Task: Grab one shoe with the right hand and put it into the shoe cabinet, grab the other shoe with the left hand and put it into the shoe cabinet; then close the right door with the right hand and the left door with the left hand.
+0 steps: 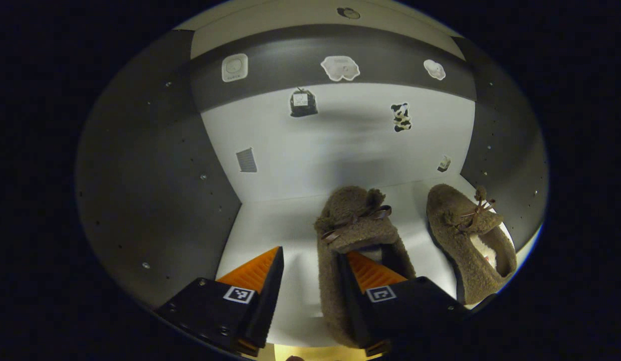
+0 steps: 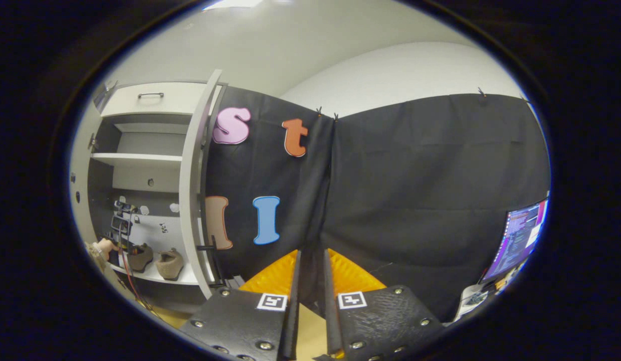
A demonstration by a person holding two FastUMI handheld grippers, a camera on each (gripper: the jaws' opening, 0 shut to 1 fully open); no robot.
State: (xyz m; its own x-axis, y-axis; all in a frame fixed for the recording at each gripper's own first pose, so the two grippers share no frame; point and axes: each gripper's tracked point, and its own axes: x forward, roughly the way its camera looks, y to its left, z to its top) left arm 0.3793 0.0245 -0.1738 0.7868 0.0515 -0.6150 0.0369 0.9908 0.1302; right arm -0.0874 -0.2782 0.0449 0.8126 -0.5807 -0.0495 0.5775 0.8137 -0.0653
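Two fuzzy bow-topped slippers [image 1: 350,235] [image 1: 470,235] on smooth white shelf [image 1: 270,225], left gripper [image 1: 310,265] spread around one's side wall, right gripper [image 2: 310,268] nearly pressed together, empty

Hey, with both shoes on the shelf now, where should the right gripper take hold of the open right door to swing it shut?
Take the right door by its free front edge, about mid-height, coming from the outer side that faces the cloth wall. It stands open, edge-on toward the right gripper, a thin upright panel, so that edge is the nearest part. The nearly closed fingers could simply push it, probably without clamping.
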